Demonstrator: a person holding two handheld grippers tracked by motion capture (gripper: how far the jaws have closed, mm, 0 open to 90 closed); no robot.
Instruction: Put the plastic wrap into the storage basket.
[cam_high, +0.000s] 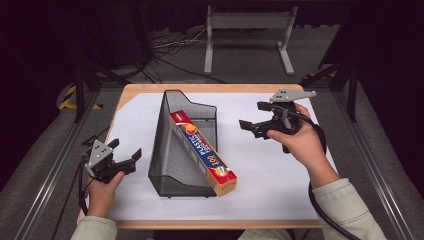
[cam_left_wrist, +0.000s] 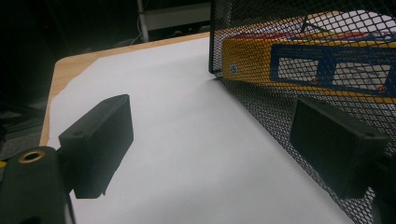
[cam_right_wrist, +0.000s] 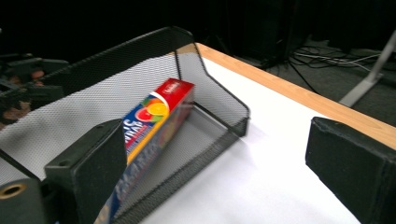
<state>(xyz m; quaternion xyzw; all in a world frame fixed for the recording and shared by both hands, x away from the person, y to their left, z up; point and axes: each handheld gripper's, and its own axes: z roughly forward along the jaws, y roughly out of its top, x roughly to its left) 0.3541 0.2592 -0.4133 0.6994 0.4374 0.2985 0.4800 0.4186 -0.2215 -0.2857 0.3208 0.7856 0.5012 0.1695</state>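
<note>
Where mesh tray (cam_high: 170, 160) stands, box (cam_high: 202, 150) inside

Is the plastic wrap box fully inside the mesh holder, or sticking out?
Sticking out. The plastic wrap box lies slanted in the mesh holder, its far end inside and its near end past the holder's low front edge.

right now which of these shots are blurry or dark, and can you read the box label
High view: sharp, white sheet bright, surroundings dark; "PLASTIC" and "100" legible on the box. Left gripper view: box blurred behind the basket mesh, print unreadable. Right gripper view: near claw pads soft, box print smeared.
</note>
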